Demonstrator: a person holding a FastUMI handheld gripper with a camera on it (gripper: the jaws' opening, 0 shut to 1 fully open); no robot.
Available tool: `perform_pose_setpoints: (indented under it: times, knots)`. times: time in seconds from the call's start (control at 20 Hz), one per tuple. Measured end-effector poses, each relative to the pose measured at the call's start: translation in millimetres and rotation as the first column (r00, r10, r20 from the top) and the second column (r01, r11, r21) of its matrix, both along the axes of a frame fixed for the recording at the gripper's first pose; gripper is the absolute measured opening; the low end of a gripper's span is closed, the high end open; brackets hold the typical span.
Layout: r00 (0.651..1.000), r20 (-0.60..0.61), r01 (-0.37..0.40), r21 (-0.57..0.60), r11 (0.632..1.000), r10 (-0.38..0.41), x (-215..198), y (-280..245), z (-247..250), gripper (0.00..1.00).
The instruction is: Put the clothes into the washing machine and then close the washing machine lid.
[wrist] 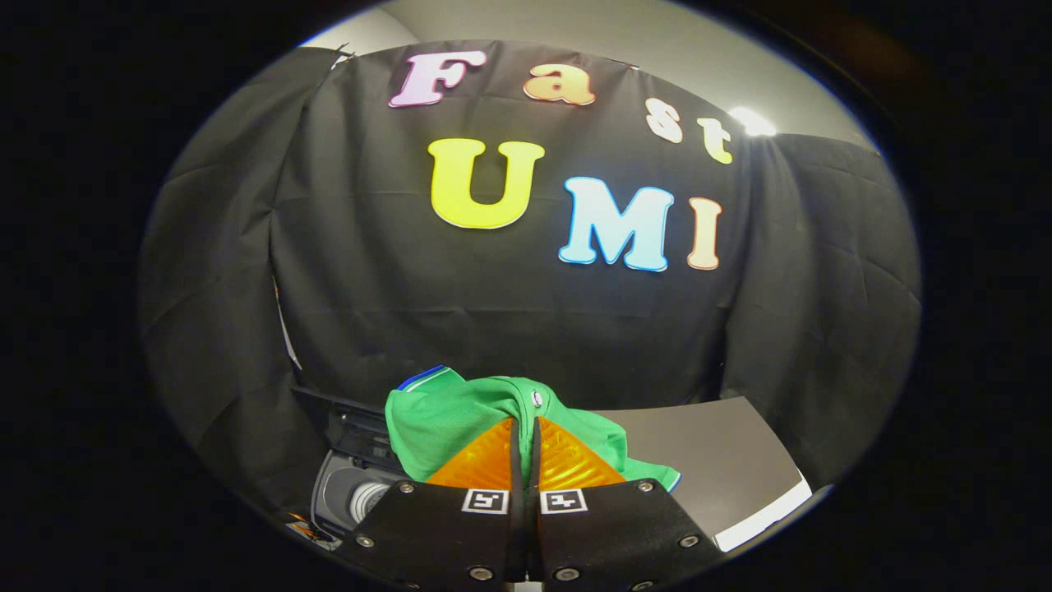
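Presently the claw (526,427) is clamped on a green shirt (460,415), both fingers pressing the cloth, held above the tabletop (723,460) beside the open washing machine (349,489) at its left edge.

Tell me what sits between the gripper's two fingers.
In the gripper view, the gripper is shut on the green shirt; its fabric is pinched there, lifted beside the washing machine.

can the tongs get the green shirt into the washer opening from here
Probably yes. The tongs are shut on the green shirt, holding it up off the grey table. The washing machine sits below and beside them with its lid up and drum showing, and nothing seems to lie between.
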State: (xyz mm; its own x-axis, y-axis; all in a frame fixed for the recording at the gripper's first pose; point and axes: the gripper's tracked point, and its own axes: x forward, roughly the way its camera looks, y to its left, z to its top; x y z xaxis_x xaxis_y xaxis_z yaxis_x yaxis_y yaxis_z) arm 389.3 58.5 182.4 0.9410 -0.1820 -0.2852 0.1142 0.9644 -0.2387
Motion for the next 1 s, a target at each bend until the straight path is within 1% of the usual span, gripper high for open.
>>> perform_pose_setpoints:
  times: [0.55,0.75,1.0]
  knots:
    - [0.995,-0.029,-0.095,0.009,0.995,0.095,-2.4,88.8,-24.6,0.0]
    - [0.991,-0.055,-0.122,0.023,0.992,0.123,1.9,117.7,-43.1,0.0]
    - [0.986,-0.093,-0.137,0.029,0.99,0.139,7.9,140.2,-69.7,0.0]
